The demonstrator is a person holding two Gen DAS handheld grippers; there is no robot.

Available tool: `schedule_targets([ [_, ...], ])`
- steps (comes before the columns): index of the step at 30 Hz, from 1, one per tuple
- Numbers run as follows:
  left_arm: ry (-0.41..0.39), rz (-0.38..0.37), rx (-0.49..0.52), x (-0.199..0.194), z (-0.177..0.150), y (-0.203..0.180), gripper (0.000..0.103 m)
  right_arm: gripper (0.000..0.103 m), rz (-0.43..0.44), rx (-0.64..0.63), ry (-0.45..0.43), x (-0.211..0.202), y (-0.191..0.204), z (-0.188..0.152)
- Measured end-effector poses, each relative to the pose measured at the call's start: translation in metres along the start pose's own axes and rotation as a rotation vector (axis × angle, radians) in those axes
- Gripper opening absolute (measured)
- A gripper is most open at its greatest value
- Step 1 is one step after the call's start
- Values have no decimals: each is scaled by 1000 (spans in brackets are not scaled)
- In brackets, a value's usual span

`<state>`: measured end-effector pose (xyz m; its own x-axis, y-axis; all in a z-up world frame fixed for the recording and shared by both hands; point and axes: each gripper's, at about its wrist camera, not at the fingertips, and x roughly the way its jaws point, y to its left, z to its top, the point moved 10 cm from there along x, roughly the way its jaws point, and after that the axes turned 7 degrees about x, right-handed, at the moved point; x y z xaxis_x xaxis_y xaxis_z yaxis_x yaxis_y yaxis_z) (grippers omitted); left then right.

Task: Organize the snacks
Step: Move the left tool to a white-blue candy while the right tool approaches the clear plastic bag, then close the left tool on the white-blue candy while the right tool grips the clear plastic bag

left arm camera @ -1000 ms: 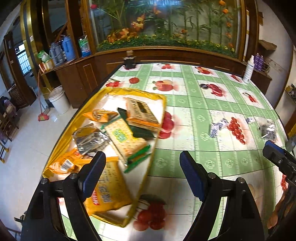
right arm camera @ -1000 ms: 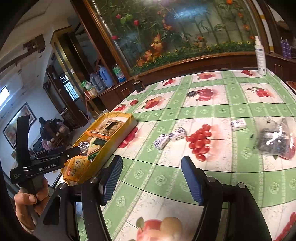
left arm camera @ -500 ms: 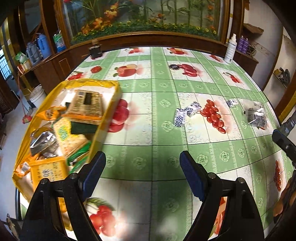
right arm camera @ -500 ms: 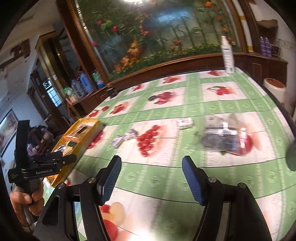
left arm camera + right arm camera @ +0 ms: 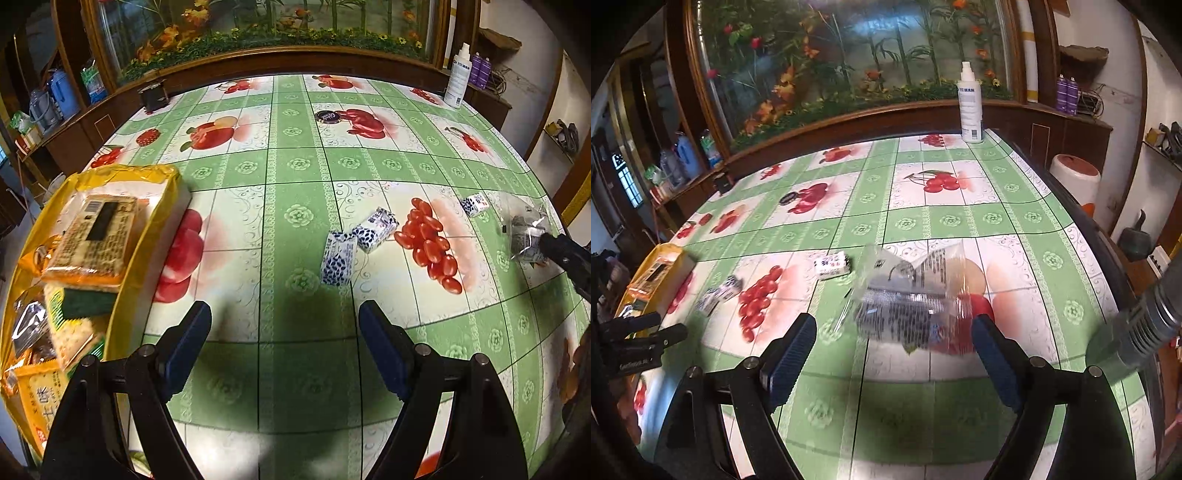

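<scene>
Snacks fill the yellow rectangular tray (image 5: 147, 236) at the left edge of the worktop (image 5: 295, 166): a flat orange-edged cracker pack (image 5: 94, 236) lies on top of a dark green packet (image 5: 86, 302), with a silver foil pouch (image 5: 27, 325) and a yellow printed bag (image 5: 40, 398) nearer the front left corner. The tray's long right wall runs beside a printed red fruit on the green-and-white checked cloth.

Right of the tray the cloth is bare across the middle of the worktop. The left tool (image 5: 284, 350) hovers over this stretch with its blue pads wide apart and nothing between them. Just beyond it lie two small white wrapped sweets with dark blue spots (image 5: 354, 243), touching at one corner, beside printed red berries. A third such sweet (image 5: 832, 265) sits further right, apart from the pair.

Near the right edge lies a crumpled clear plastic bag of dark snacks (image 5: 908, 299). The right tool (image 5: 894, 354) is spread wide and gripping nothing, the bag lying just ahead of its pads and roughly centred on the gap. A white spray bottle (image 5: 971, 107) stands at the far right corner.
</scene>
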<state>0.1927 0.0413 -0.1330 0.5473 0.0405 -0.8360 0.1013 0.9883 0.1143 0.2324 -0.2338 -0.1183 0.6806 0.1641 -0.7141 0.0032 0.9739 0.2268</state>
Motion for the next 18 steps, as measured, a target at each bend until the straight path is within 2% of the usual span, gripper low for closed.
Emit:
schedule_targets([
  [8, 15, -68, -40, 23, 9, -2, 82, 92, -133, -96, 51, 34, 5, 3],
  [11, 5, -68, -34, 28, 14, -4, 82, 96, -174, -110, 69, 41, 0, 1],
  [18, -27, -49, 0, 32, 22, -12, 81, 97, -123, -62, 70, 44, -6, 4],
])
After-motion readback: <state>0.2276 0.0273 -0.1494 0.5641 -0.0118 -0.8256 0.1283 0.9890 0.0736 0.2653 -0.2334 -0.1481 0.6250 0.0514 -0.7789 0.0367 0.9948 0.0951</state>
